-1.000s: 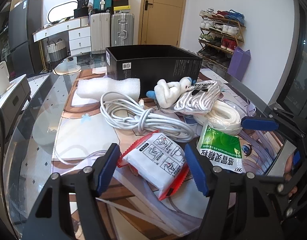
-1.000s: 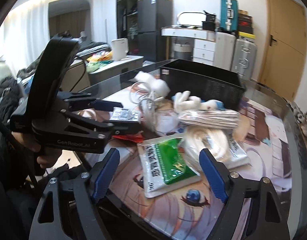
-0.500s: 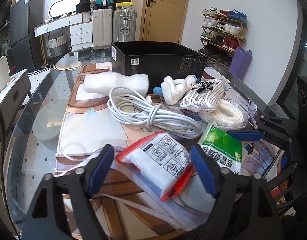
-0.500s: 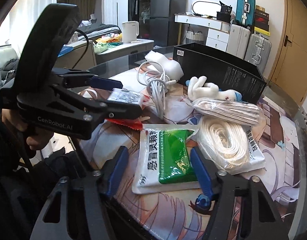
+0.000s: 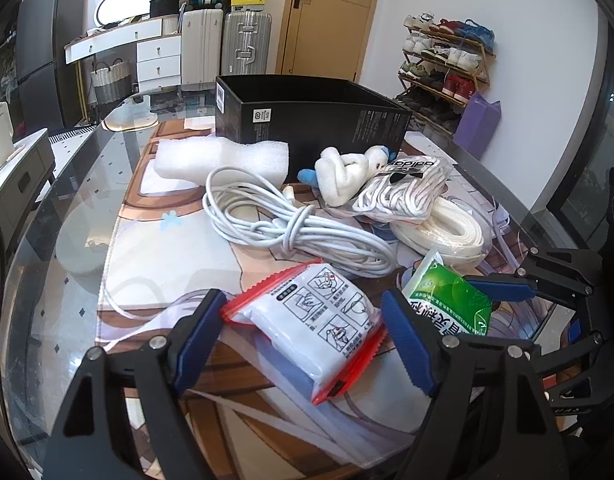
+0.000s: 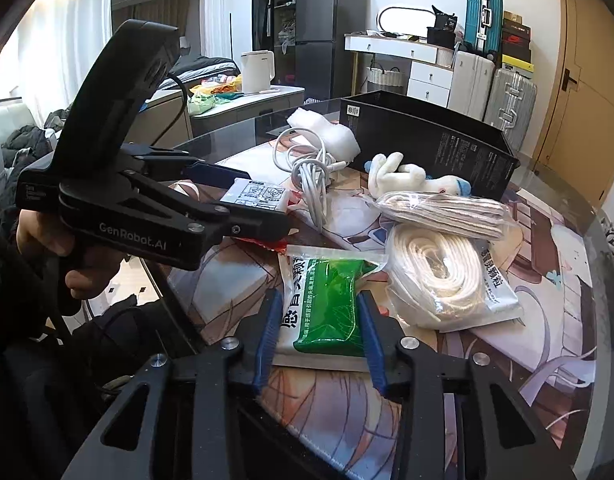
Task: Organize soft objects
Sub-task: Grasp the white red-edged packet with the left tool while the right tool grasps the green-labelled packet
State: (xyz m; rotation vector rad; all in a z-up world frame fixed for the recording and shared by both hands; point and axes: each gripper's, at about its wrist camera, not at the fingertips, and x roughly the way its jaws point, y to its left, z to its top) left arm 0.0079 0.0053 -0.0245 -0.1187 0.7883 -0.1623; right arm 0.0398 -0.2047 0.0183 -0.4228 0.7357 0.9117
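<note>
Between the pads of the right gripper [image 6: 318, 308]: green-and-white sealed plastic sachet [image 6: 327, 280], flat on the glass surface [image 5: 67, 280] with its printed mat, near end nipped from both long sides. Jaws closing, pads pressed against the film.

Just left of that gripper, left gripper [image 5: 303, 312] straddling a white pillow packet with red crimped edges [image 5: 319, 320]. Jaws closing here too, pads at the packet's corners but not visibly squeezing, so apart for now.

Likely trouble, judged from this:
- **Slipping:** slick film over a soft filling, so a grip on the very end liable to slide off, or to leave the sachet drooping and swinging on the lift.
- **Bursting:** too hard a squeeze, and a risk of a split seam.
- **Dragging:** far corner of the sachet close against the bagged roll of flat white cord [image 6: 439, 280], just ahead and right of the right gripper; could pull that bag along.
- **Twisting:** red-edged packet lying skewed between the left pads, apt to twist out at closing or to snag the coiled white cable [image 5: 291, 232] just ahead.
- **Collision:** both grippers close side by side, hence a chance of knocking together on the way to the open black cardboard box [image 5: 307, 120], well ahead of both.
</note>
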